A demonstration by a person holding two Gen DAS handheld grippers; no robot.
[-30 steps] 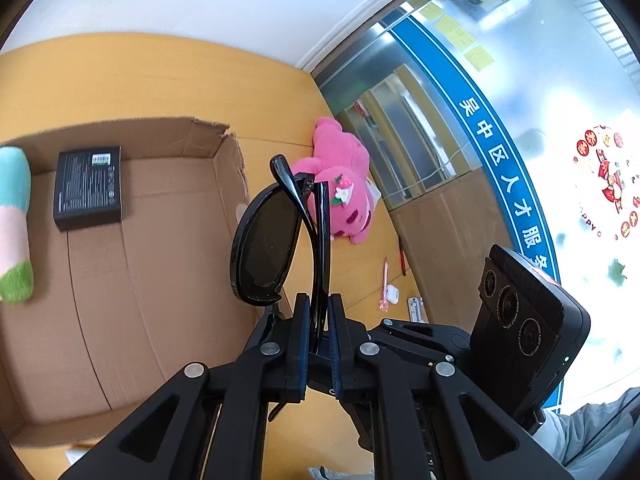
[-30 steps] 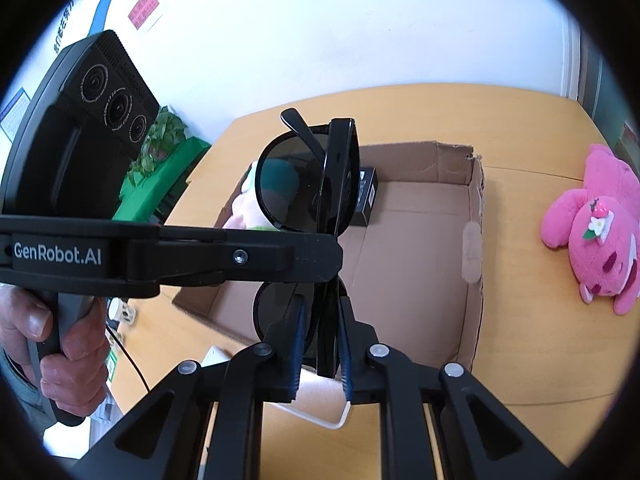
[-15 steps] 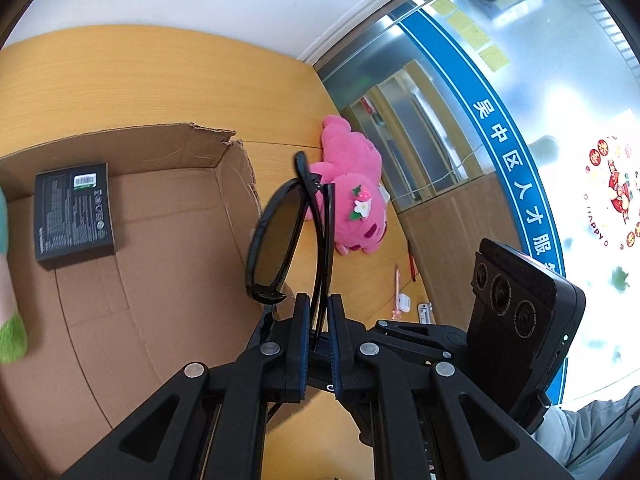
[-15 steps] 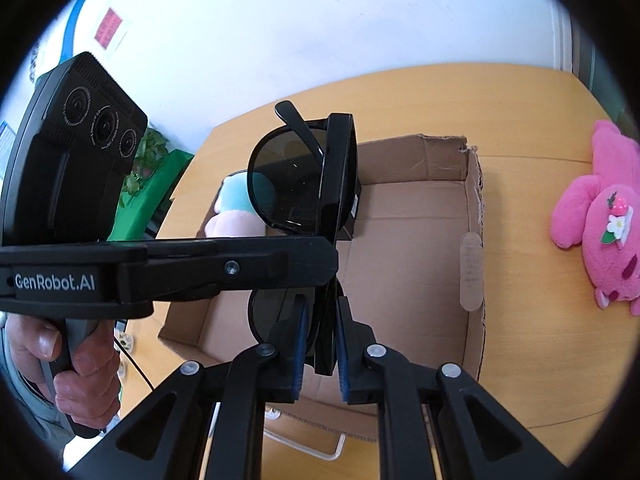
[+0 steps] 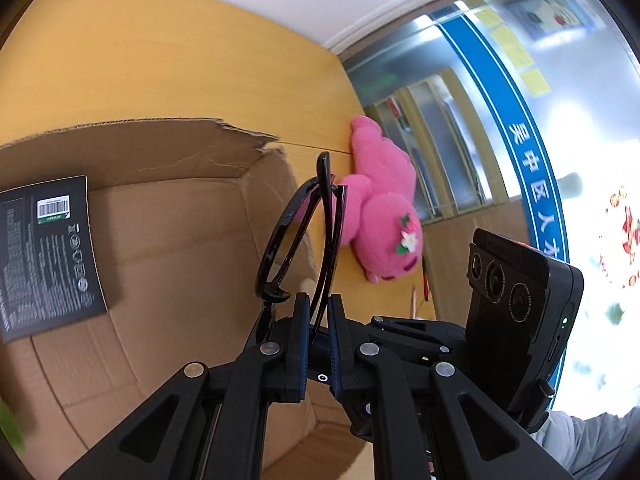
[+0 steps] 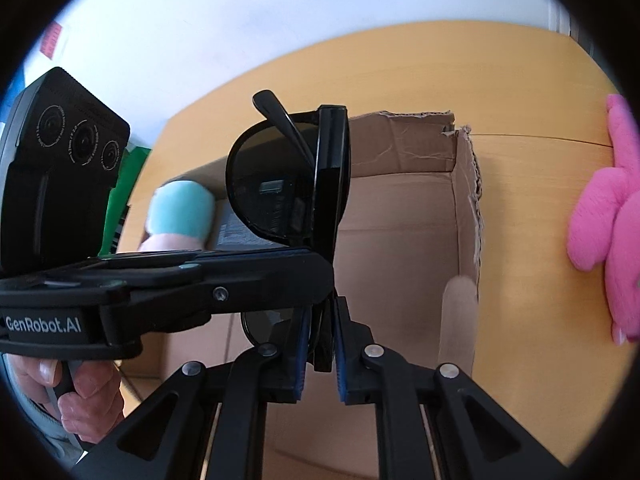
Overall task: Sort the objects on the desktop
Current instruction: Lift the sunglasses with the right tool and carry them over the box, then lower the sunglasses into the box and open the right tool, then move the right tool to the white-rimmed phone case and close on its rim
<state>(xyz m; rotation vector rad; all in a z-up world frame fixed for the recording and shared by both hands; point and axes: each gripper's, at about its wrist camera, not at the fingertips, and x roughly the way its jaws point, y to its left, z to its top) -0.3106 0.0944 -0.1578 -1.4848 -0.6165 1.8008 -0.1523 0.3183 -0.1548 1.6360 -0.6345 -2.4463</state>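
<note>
Black folded sunglasses [image 5: 298,236] [image 6: 280,192] hang above the open cardboard box [image 5: 168,160] [image 6: 466,208]. Both grippers are shut on them. My left gripper [image 5: 319,308] pinches the frame from below in its own view, and in the right wrist view it reaches in from the left [image 6: 320,264]. My right gripper [image 6: 322,314] clamps the lower edge of the frame. In the box lie a flat black package [image 5: 44,256] and a teal and pink plush [image 6: 180,212]. A pink plush toy [image 5: 380,224] [image 6: 608,216] lies on the wooden table outside the box's right wall.
The table [image 5: 140,52] runs to a white wall at the back. Pens [image 5: 416,292] lie past the pink toy, near a glass partition [image 5: 460,128]. A green object [image 6: 128,184] stands left of the box. A person's hand [image 6: 80,396] holds the left gripper's handle.
Both grippers have sunk toward the box with the sunglasses still clamped between them. The box and the black package now look larger and closer.
</note>
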